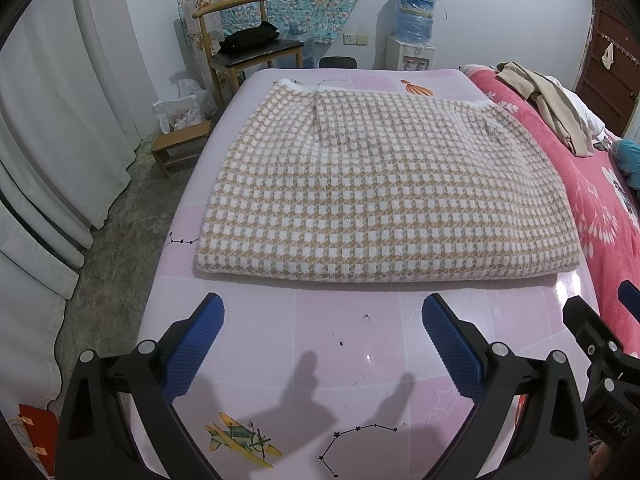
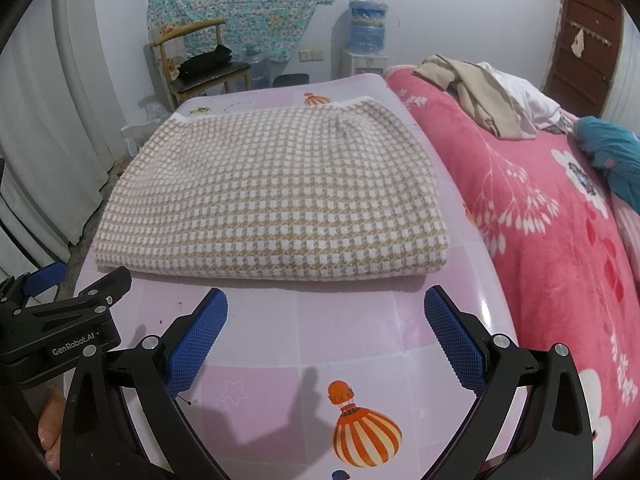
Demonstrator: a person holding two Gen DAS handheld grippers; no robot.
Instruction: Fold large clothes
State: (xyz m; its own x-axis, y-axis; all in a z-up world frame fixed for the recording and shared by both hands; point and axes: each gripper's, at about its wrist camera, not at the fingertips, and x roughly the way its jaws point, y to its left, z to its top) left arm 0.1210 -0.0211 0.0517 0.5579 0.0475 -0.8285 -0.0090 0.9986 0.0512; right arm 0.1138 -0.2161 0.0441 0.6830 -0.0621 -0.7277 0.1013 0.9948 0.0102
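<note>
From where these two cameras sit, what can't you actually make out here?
- Checked garment: its type and the layers underneath, hidden by its own top layer, both views.
- Beige clothes on the pink blanket: bunched, shapes unclear.
- Dark item on the chair: too small, left view.

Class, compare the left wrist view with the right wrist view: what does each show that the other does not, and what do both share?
Only the left wrist view shows the plane print and the low stool. Only the right wrist view shows the big striped balloon print and a bare foot. Both show the folded checked garment on the pink table, the chair, the water dispenser and the pink blanket; both jaws stand open.
</note>
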